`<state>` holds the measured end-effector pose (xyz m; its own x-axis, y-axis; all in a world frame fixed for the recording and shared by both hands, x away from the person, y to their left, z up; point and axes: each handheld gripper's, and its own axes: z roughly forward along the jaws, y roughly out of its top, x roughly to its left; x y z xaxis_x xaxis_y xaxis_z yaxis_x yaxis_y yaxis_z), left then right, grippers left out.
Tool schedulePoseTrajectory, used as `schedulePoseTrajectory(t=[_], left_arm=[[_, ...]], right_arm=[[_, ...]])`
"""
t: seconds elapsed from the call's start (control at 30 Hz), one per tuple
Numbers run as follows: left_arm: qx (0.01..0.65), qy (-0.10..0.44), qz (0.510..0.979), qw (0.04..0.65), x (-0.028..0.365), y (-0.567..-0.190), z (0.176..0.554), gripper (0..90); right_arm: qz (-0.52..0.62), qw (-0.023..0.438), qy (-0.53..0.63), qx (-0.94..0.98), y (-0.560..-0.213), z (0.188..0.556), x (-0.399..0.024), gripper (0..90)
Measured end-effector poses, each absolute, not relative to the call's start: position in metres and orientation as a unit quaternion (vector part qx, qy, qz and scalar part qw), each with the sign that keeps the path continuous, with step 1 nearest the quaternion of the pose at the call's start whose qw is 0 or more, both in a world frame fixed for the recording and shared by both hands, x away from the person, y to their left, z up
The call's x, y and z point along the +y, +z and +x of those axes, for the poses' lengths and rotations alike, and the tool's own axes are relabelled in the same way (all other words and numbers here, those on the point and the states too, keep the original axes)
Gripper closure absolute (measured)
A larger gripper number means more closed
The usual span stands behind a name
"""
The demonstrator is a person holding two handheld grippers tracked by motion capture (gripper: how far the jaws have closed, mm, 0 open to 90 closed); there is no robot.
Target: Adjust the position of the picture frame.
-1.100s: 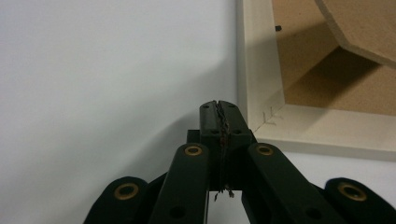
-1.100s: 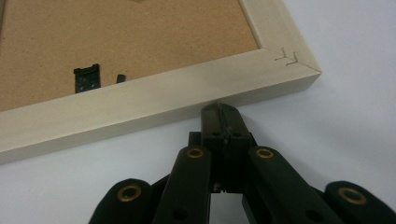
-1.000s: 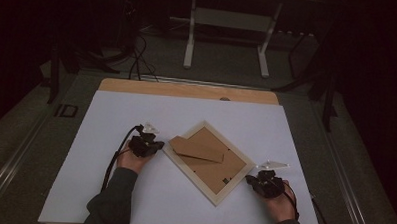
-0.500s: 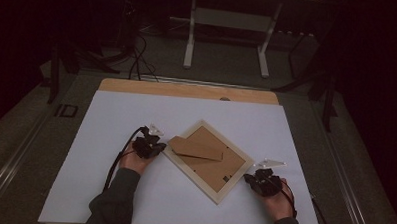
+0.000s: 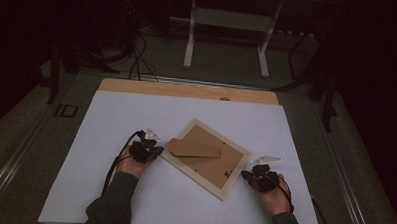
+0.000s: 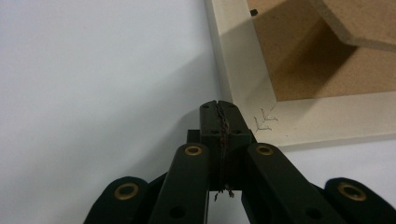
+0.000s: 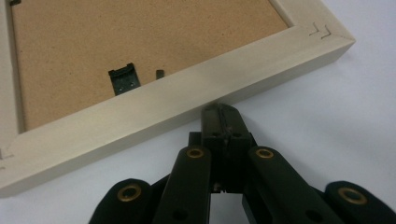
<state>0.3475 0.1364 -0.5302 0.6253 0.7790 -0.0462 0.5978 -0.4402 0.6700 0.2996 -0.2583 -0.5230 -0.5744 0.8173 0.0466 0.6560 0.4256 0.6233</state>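
Note:
A pale wooden picture frame point(image 5: 219, 185) lies face down and askew on the white table top point(image 5: 111, 114), its brown backing board point(image 5: 205, 160) up and a fold-out stand point(image 5: 195, 148) raised. My left gripper point(image 5: 155, 151) is shut, its tip at the frame's left corner point(image 6: 261, 123), nothing between the jaws point(image 6: 219, 112). My right gripper point(image 5: 247, 176) is shut too, its tip point(image 7: 222, 114) against the frame's right side rail point(image 7: 154, 109). A black hanger clip point(image 7: 123, 79) sits on the backing.
A wooden strip point(image 5: 187, 89) runs along the table's far edge. Beyond it stand a white table base point(image 5: 229, 23) and cables point(image 5: 138, 55) on a dark floor. Cables trail from both grippers toward the near edge.
Both hands have edged slightly inward toward the frame; the frame itself lies as before.

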Motion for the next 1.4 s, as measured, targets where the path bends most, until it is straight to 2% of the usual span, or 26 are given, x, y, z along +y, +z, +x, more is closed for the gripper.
schedulePoseTrajectory(t=[0.6, 1.07, 1.4], left_arm=[[0.437, 0.144, 0.829, 0.318, 0.138, -0.528, 0.320, 90.0], [0.446, 0.144, 0.820, 0.330, 0.140, -0.532, 0.311, 90.0], [0.456, 0.157, 0.816, 0.319, 0.137, -0.531, 0.305, 90.0]], right_arm=[[0.433, 0.144, 0.291, 0.841, -0.522, 0.318, -0.245, 90.0], [0.421, 0.132, 0.297, 0.847, -0.522, 0.302, -0.242, 90.0], [0.418, 0.141, 0.289, 0.850, -0.521, 0.311, -0.239, 90.0]])
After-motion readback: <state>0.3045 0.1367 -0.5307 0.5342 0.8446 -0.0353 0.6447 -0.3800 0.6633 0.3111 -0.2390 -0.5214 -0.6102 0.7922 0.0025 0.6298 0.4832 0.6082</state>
